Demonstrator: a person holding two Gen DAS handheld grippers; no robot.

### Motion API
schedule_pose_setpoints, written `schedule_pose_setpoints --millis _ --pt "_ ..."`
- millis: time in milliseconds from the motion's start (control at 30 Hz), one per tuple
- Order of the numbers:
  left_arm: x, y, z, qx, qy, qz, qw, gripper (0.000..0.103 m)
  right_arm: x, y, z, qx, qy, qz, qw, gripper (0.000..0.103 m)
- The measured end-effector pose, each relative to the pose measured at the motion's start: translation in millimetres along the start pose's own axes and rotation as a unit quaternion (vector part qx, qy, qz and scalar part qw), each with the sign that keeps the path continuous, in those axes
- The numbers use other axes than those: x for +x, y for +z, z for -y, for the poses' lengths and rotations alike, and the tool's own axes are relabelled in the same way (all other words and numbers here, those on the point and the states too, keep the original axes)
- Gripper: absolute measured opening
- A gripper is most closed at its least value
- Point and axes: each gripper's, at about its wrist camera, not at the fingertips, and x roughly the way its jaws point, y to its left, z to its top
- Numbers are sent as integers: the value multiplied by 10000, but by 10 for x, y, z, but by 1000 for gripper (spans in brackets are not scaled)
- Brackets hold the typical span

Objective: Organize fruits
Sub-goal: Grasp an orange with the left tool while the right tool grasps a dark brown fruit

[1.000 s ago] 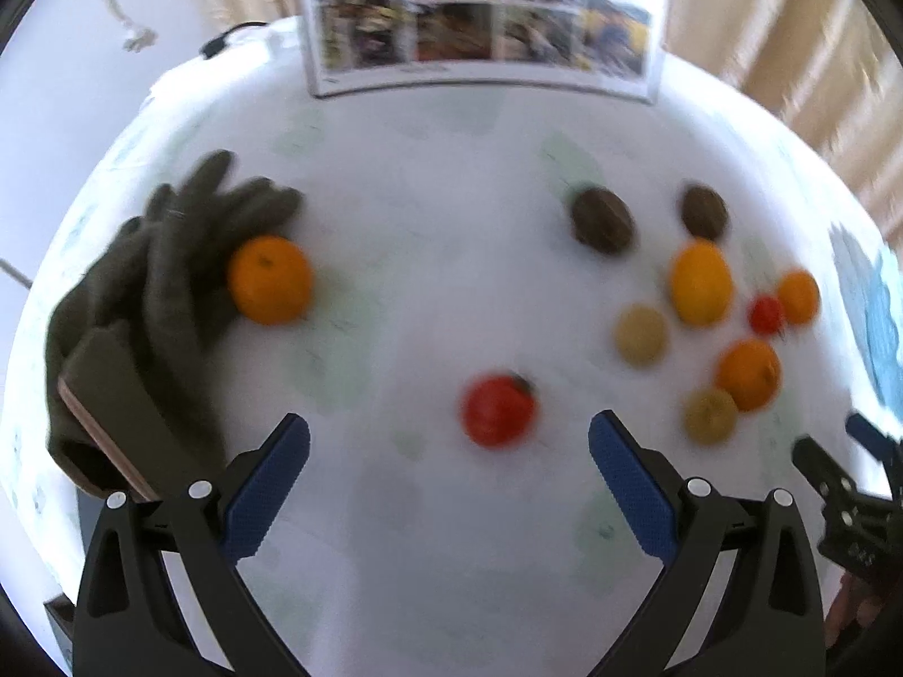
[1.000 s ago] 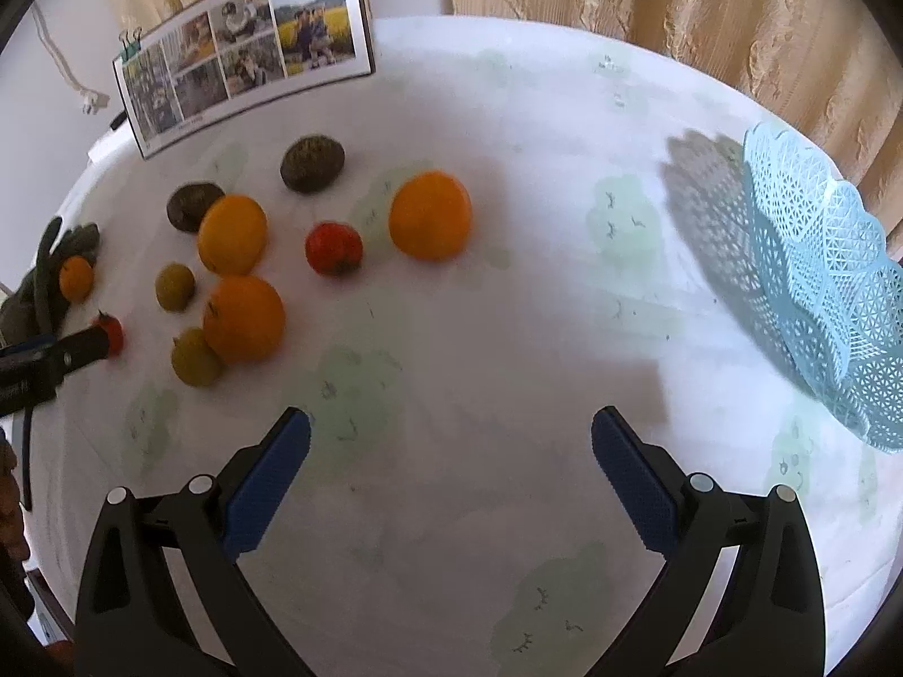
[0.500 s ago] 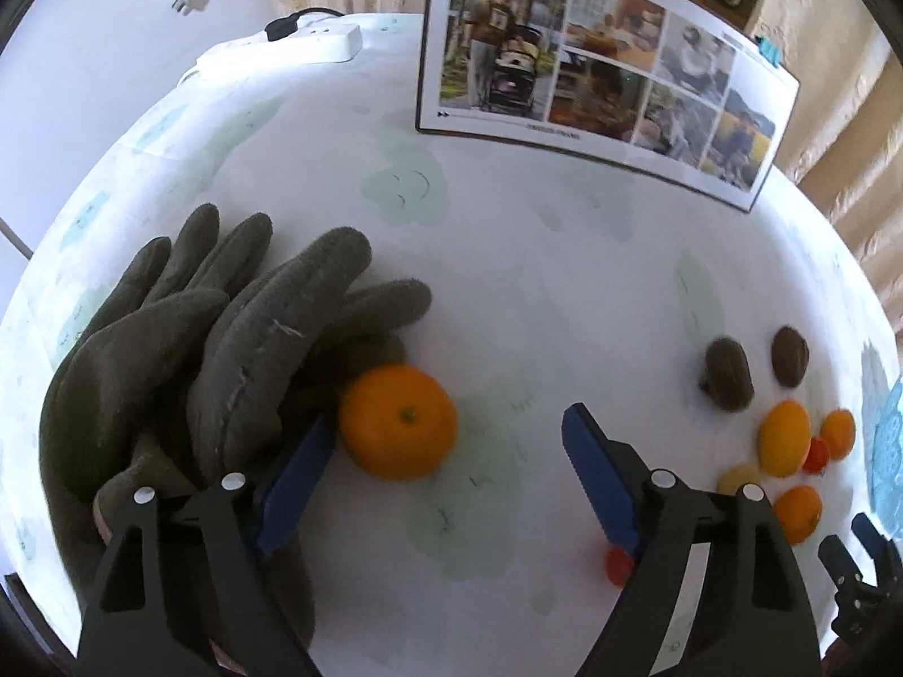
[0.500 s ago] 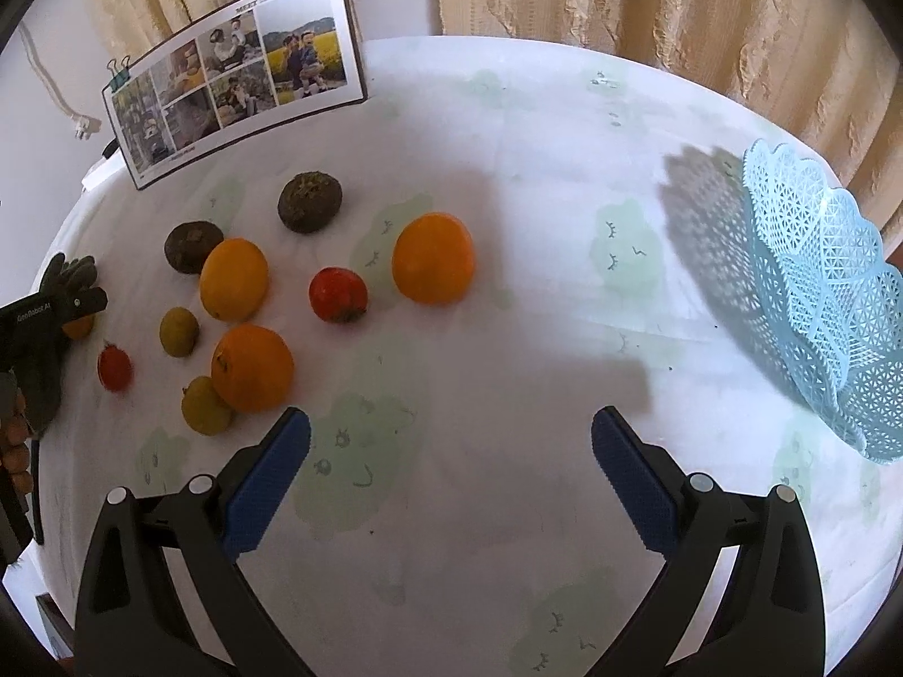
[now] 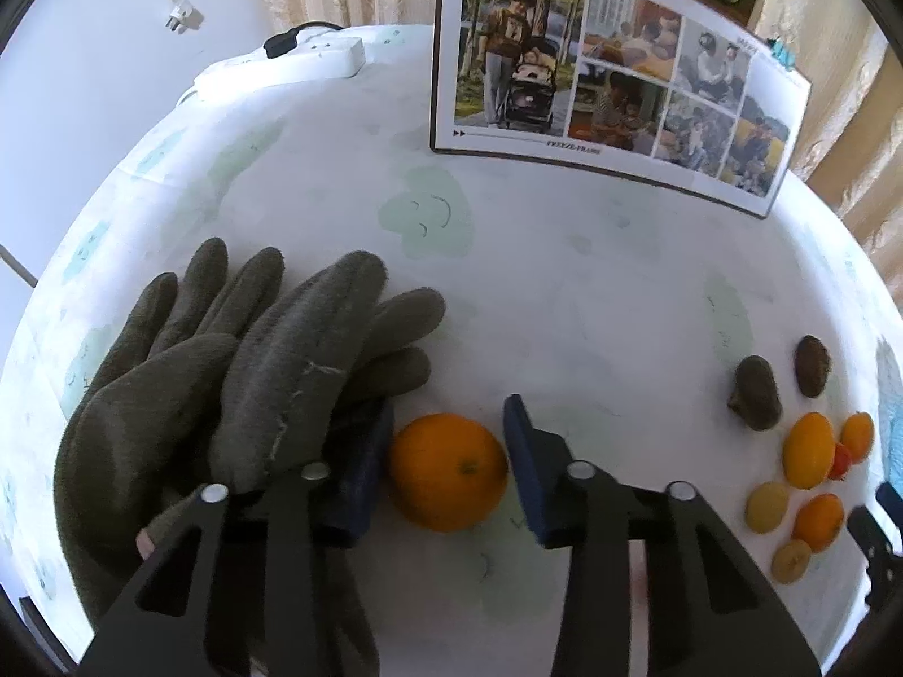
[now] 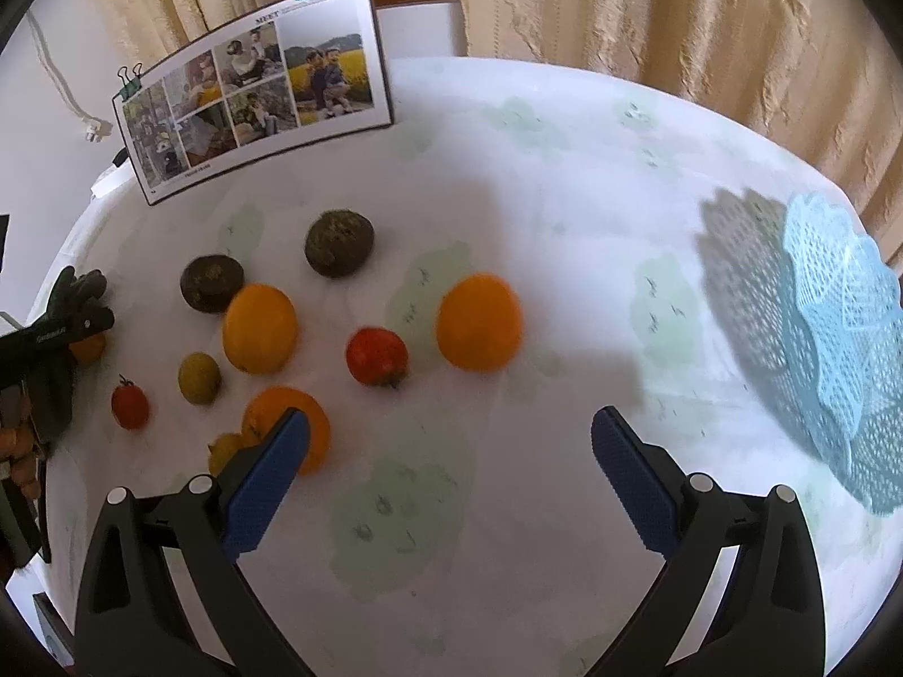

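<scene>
Round table (image 5: 564, 293) under a white cloth printed with pale green cloud faces; beige curtains behind, a clipped photo board (image 5: 609, 73) propped at the far edge, a white power strip (image 5: 282, 65) at the rim. Left gripper (image 5: 446, 468) points steeply down with its jaws closing around an orange (image 5: 448, 471) that sits on the cloth between the blue pads; contact looks near on both sides but a firm pinch is not evident. Grey gloves (image 5: 237, 372) lie just beside the orange, touching the left pad. Risk, as I judge it: that pad snags glove fabric and drags it along, or the round fruit squirts forward out of a partial pinch. Right gripper (image 6: 451, 479) hangs wide apart and empty above bare cloth near the main fruit cluster (image 6: 259, 327). Pale blue lattice basket (image 6: 841, 338), the likely destination, stands well apart at the right edge.
</scene>
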Motion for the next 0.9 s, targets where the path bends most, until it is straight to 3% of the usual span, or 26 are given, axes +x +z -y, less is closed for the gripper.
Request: schedule_pose_setpoints --millis 267,500,667,900 --pt "-235 -81 67 241 -189 206 9993 40 58 143 -130 -117 152 89 9998 101" --pt "-85 -56 53 107 -256 57 9996 40 77 176 -209 -252 215 122 9994 101" --pt "-3 -70 117 281 -133 87 9995 39 82 250 -213 -278 202 195 9992 101" --pt "-112 -58 150 229 -370 138 9990 37 151 437 -245 -267 298 289 9988 101"
